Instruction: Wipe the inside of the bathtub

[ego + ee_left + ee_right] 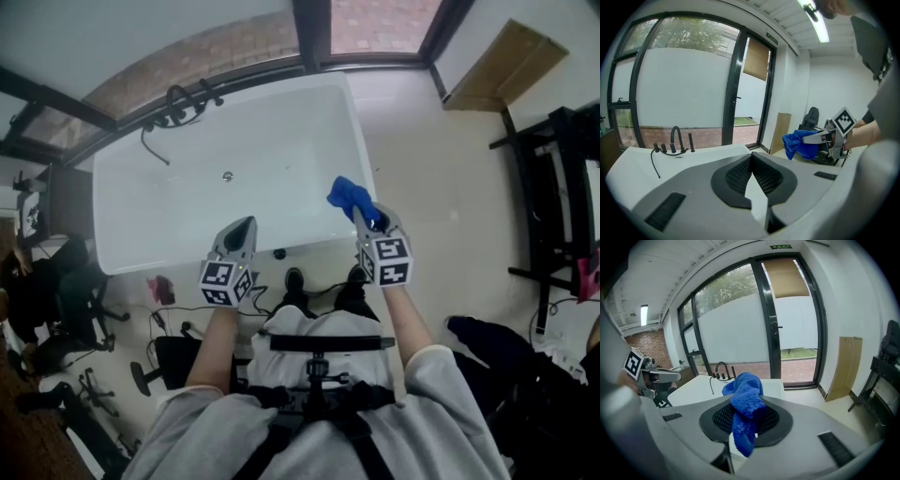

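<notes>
My left tongs hang over the near rim of the white bathtub, and their jaws are pressed together with nothing between them. To the right, my right tongs pinch a bunched blue cloth above the tub's near right corner.

Open bathtub basin, black faucet and hose only at its far left rim, drain mid-floor.
</notes>
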Motion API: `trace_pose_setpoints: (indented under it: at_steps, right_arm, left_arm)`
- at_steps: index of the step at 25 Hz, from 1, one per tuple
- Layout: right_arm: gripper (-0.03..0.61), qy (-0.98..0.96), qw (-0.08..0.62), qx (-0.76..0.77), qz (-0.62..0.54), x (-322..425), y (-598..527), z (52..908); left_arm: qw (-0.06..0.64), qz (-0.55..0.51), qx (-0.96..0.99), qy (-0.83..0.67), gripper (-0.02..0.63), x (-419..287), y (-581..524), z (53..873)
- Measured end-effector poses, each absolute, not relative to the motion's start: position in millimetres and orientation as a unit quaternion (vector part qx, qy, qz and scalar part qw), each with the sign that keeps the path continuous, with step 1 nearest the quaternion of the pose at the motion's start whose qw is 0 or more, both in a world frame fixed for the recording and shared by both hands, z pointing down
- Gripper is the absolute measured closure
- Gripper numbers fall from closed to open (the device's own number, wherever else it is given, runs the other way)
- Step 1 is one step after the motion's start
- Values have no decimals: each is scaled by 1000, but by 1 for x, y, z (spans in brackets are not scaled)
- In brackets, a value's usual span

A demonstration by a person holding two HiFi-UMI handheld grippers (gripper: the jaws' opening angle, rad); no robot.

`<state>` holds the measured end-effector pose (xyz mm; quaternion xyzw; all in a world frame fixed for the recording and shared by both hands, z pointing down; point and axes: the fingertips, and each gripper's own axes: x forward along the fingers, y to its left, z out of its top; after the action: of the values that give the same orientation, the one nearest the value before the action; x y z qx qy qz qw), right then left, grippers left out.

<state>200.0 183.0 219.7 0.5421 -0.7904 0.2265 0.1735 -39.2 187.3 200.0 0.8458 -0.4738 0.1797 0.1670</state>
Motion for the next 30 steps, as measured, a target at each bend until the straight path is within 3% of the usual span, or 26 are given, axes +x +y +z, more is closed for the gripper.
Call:
trace_pose_setpoints:
  at_steps: [12,30]
  right_arm:
    - [508,-816,185,503,216,286,161,235]
    - [508,-780,271,529,196,232,0,302]
  left_arm:
    - [173,173,819,-519,609,58,192,206]
    - [182,181,830,-494,609,19,85,252]
